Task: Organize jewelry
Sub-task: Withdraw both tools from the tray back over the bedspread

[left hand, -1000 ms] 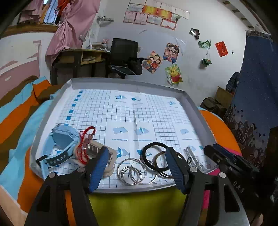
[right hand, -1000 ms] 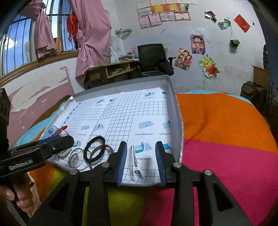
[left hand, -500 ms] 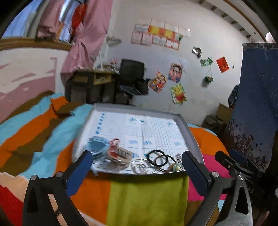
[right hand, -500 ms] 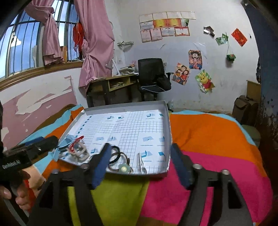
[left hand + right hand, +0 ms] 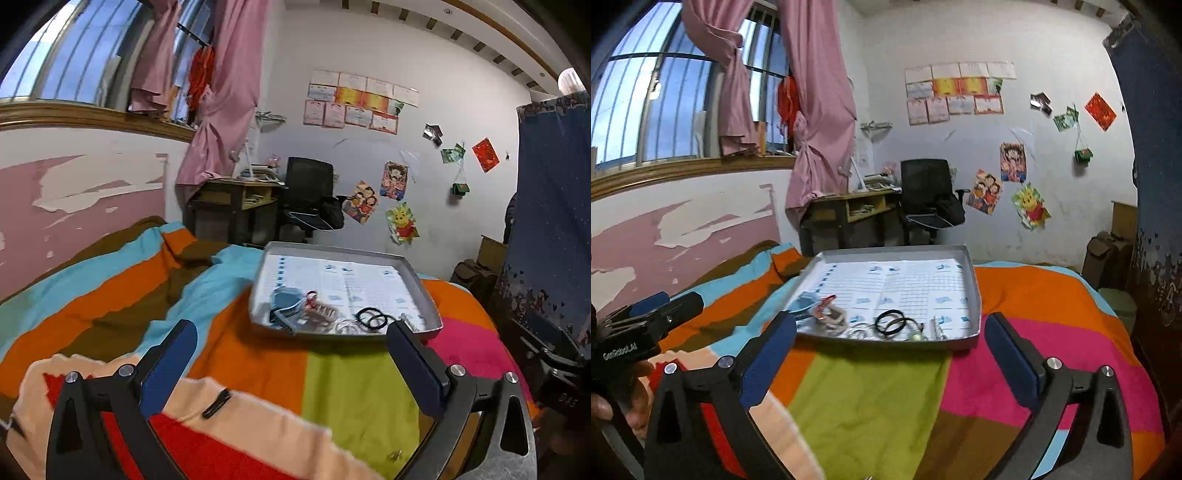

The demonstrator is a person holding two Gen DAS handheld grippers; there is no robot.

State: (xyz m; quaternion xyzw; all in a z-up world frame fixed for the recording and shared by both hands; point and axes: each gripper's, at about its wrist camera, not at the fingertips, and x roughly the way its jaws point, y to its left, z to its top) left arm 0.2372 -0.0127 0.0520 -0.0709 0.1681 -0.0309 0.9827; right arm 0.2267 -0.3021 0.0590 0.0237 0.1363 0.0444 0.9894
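— Two grippers in shot, and neither has anything between its fingers. The left gripper (image 5: 291, 354) stands spread wide over the striped bedspread (image 5: 332, 384).

— And the right gripper (image 5: 890, 350)?

— Its blue-padded fingers (image 5: 1012, 365) are opening too, nothing between them, well back from the shallow grey metal tray (image 5: 975, 295) lying on the bed.

— Where's the jewelry?

— All along the tray's near edge: a light blue wristwatch (image 5: 286, 301) at the left, a red beaded string (image 5: 311, 297) just beside it, thin silver rings (image 5: 345, 326), then black round hair ties (image 5: 373, 317) to the right.

— A person's hand (image 5: 613, 398) holds the left gripper at the right view's edge.
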